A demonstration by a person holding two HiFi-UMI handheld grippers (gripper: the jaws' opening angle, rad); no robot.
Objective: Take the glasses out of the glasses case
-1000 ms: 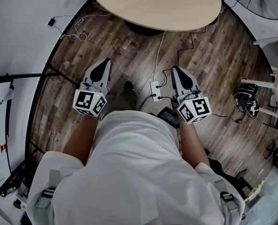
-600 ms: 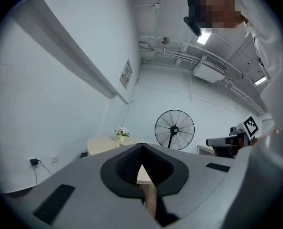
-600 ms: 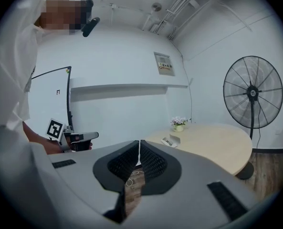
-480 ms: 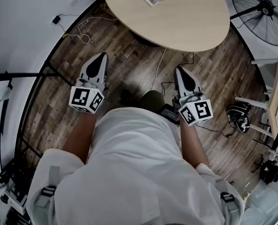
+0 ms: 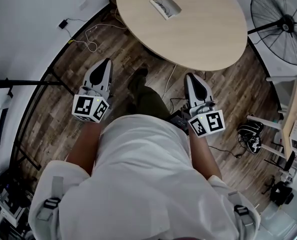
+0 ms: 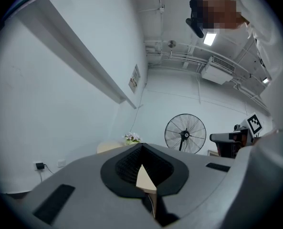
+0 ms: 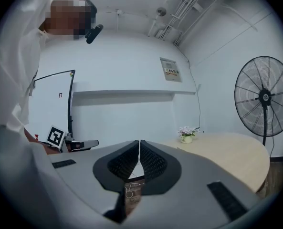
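No wording can be read. A wall notice [image 7: 171, 69] is seen at one o'clock in the right gripper view, its print too small to be made out. Only coded squares are borne by the marker cube [image 5: 206, 123].

Right hand-held gripper [image 7: 139, 143] jaws together, empty; table [image 7: 227, 154], fan [image 7: 265, 97] ahead.

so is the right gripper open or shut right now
Shut, holding nothing: in the right gripper view, the grey right gripper has its black ribbed pads pressed together along a thin seam.
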